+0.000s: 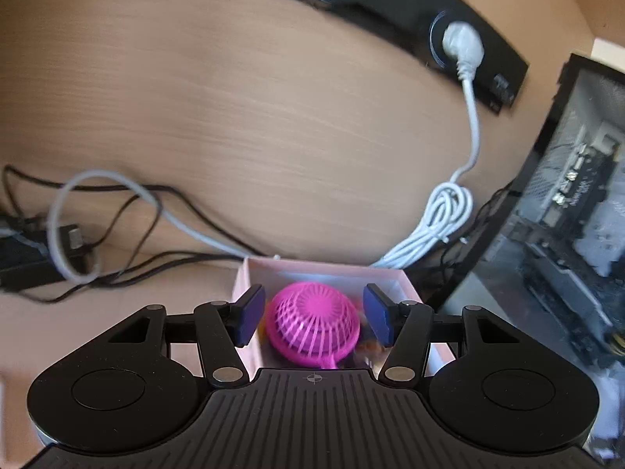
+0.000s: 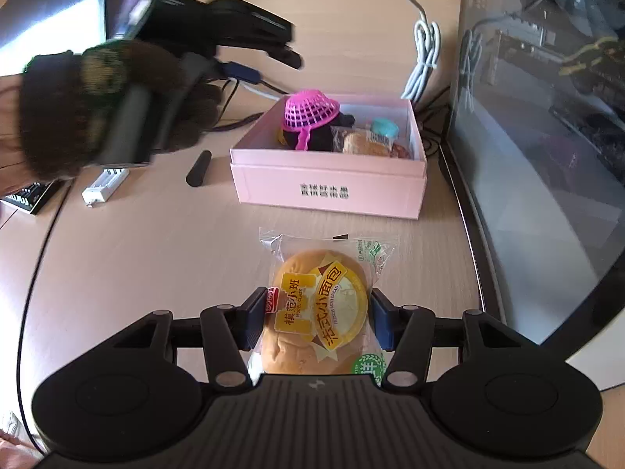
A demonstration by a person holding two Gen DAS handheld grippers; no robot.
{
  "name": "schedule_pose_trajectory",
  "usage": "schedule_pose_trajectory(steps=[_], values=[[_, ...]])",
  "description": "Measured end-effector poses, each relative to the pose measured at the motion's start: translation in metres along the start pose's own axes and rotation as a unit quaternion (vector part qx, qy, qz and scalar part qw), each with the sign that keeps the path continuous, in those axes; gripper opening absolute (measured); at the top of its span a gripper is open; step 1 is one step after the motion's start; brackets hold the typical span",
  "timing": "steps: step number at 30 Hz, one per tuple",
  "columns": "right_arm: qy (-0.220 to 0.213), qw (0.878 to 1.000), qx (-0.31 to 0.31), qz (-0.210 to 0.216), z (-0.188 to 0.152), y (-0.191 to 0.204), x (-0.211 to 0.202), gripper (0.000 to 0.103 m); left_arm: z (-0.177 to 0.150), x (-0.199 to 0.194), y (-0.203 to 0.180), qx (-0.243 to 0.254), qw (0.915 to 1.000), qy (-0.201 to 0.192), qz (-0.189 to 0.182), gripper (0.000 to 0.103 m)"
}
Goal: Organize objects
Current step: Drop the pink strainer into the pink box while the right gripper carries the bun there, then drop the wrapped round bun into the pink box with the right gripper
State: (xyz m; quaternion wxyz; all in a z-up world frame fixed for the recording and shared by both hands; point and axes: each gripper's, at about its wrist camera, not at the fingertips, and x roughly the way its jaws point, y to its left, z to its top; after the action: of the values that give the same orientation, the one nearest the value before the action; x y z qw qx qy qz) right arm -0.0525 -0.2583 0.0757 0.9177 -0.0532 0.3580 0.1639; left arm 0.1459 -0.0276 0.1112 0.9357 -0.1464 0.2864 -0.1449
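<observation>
The right gripper (image 2: 316, 320) has its fingers closed on the bread pack (image 2: 320, 308), just above the worktop (image 2: 156, 258). Lift it gently into the pink box (image 2: 328, 191). The left gripper (image 1: 312, 312) hangs open above the pink basket (image 1: 312, 324) inside.

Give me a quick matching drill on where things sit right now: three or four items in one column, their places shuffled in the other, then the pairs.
Items
1. magenta mesh basket
2. wrapped bread roll
3. coiled white cable
4. black marker

Places
A. between the right gripper fingers, in front of the box
B. on the desk to the left of the pink box
C. inside the pink box, on top of the other items
D. on the desk behind the box, near the PC case

Pairs: 1-C, 2-A, 3-D, 4-B
</observation>
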Motion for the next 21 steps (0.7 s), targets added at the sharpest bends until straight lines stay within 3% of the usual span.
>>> schedule_pose_trajectory(steps=[6,10,13,14,15,16,18,21], values=[[-0.046,0.999,0.005,-0.024,0.04,0.0,0.001,0.054,-0.045,-0.059,0.018,0.017,0.9982,0.056,0.01,0.06],[-0.109,0.992,0.006,-0.061,0.096,0.002,0.007,0.054,-0.083,-0.098,0.038,-0.004,0.9954,0.095,0.013,0.06],[-0.146,0.985,0.002,-0.095,0.141,0.003,0.025,0.054,-0.1,-0.122,0.057,-0.022,0.994,0.104,0.026,0.06],[-0.155,0.982,-0.002,-0.107,0.154,0.004,0.034,0.058,-0.104,-0.128,0.065,-0.03,0.9935,0.105,0.032,0.06],[-0.158,0.981,-0.008,-0.115,0.165,0.003,0.047,0.066,-0.109,-0.134,0.075,-0.042,0.9925,0.106,0.043,0.06],[-0.153,0.98,-0.01,-0.127,0.175,0.002,0.063,0.085,-0.112,-0.138,0.083,-0.051,0.9915,0.107,0.053,0.06],[-0.137,0.98,0.004,-0.145,0.18,0.0,0.083,0.089,-0.118,-0.148,0.1,-0.063,0.9892,0.11,0.072,0.06],[-0.094,0.988,0.027,-0.116,0.161,0.005,0.097,0.089,-0.124,-0.158,0.122,-0.078,0.9853,0.116,0.099,0.06]])
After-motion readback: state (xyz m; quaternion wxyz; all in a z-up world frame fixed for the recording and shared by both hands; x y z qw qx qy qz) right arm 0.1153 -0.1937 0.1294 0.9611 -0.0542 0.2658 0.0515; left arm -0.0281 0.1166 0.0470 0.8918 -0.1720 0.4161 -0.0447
